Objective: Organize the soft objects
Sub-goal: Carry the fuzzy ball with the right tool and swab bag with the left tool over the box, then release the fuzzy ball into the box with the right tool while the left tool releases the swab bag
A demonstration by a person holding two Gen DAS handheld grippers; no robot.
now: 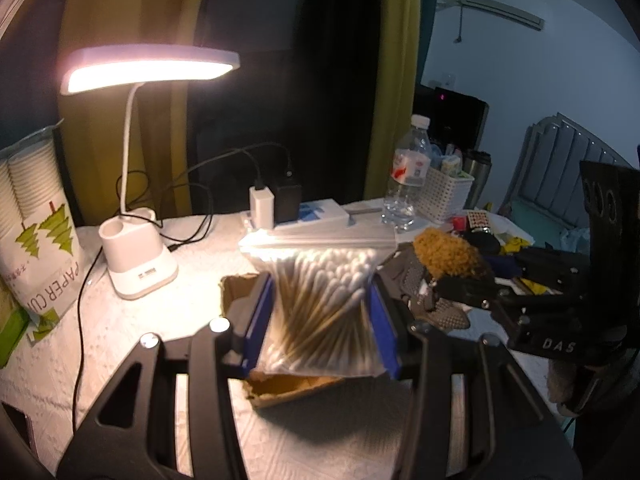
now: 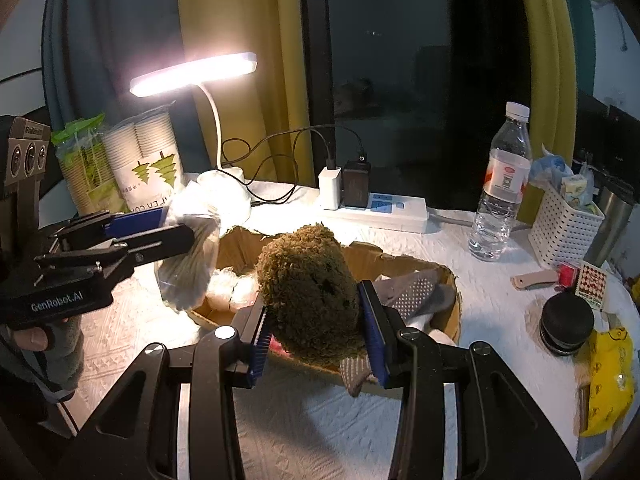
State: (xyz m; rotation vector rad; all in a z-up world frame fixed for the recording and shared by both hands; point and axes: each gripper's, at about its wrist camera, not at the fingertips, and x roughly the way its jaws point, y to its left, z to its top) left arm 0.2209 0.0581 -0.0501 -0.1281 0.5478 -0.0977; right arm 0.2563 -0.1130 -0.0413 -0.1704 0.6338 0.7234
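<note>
The left gripper (image 1: 320, 320) has its jaws clamped on one clear zip bag of cotton swabs (image 1: 320, 292), held at the centre of the left wrist view above one cardboard box (image 2: 400, 264). In the right wrist view that bag hangs at middle left, over the box's left end. The right gripper (image 2: 316, 328) grips one fuzzy brown plush item (image 2: 310, 292) at the centre of its own view, also over the box; the same plush shows at right of centre in the left wrist view, just beside the bag.

Inside the box lie a grey sock with white dots (image 2: 416, 288) toward the right and a whitish soft bundle (image 2: 230, 286) at the left; how many more pieces lie under them cannot be told.

On the white-covered table (image 2: 320, 420): one lit desk lamp (image 1: 148, 68) at upper left, two plugs in one power strip (image 2: 380, 208), one water bottle (image 2: 500, 184), one white basket (image 2: 564, 224), one black round lid-like object (image 2: 566, 322), and two stacks of paper cups in one wrapper (image 2: 142, 160).
</note>
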